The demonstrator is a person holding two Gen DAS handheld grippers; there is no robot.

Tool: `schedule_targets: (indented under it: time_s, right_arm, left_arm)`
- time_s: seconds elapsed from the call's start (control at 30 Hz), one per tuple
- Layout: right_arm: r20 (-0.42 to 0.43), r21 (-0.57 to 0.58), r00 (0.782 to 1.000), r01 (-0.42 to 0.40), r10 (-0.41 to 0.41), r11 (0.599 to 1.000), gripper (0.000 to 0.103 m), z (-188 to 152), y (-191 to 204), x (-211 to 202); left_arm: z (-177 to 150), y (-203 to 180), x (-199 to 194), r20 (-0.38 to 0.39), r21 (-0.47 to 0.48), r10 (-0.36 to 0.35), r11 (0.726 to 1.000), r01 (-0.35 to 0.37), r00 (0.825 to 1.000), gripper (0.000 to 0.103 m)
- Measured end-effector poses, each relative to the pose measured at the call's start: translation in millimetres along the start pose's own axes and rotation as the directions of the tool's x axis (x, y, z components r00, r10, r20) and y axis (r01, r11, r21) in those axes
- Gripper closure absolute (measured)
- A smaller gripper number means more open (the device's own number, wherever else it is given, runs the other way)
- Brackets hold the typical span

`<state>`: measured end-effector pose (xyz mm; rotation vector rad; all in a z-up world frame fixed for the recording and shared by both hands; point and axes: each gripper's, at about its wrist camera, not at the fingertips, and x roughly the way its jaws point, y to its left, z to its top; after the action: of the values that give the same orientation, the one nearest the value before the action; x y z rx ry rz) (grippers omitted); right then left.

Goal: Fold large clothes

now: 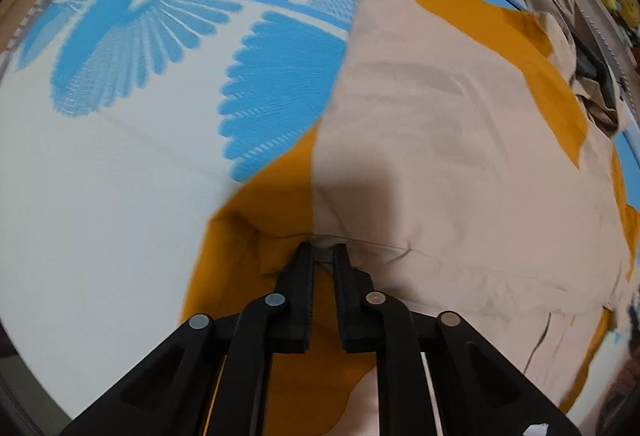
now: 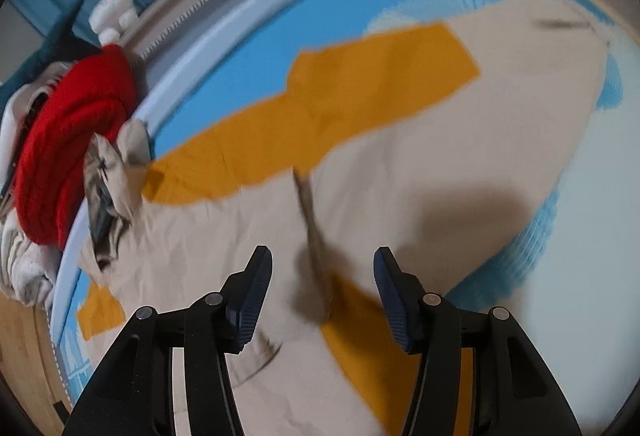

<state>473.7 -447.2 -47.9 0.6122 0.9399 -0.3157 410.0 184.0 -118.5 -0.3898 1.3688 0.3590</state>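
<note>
No text, label, brand, number or sign can be read in either view. The blue and white marks on the sheet (image 1: 120, 139) are a leaf pattern, not lettering, and both views are blurred.
</note>
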Motion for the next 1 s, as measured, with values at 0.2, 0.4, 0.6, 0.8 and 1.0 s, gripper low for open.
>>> schedule_targets:
  time_s: [0.2,0.4,0.6,0.8,1.0]
  right_arm:
    - [0.076,0.039,0.997,0.017,-0.020,0.999,0.049,31,-46,-24]
    - [0.093,0.065,0.994,0.057,-0.063,0.996,0.055,55,-105,-32]
    - [0.166,0.174,0.984,0.038,-0.067,0.984,0.087,88,-178,-53]
    - [0.250,0.237,0.966,0.006,-0.067,0.972,0.082,116,-239,-65]
    - [0.195,0.358,0.978,0.004,-0.079,0.934,0.064,121,-293,-38]
  left_arm:
    - [-14,-48,-31,0.125,0.223,-0.116,0.971,0.086,0.985,0.083]
    - [-36,-66,6,-0.003,0.304,0.011,0.953,-0.010,1.000,0.073]
    - [-53,-97,-49,0.123,0.430,-0.071,0.903,0.012,0.990,0.063]
    - [-83,-132,-64,0.139,0.513,-0.098,0.858,0.013,0.985,0.063]
    - [-86,-144,-65,0.125,0.535,-0.128,0.844,0.042,0.984,0.063]
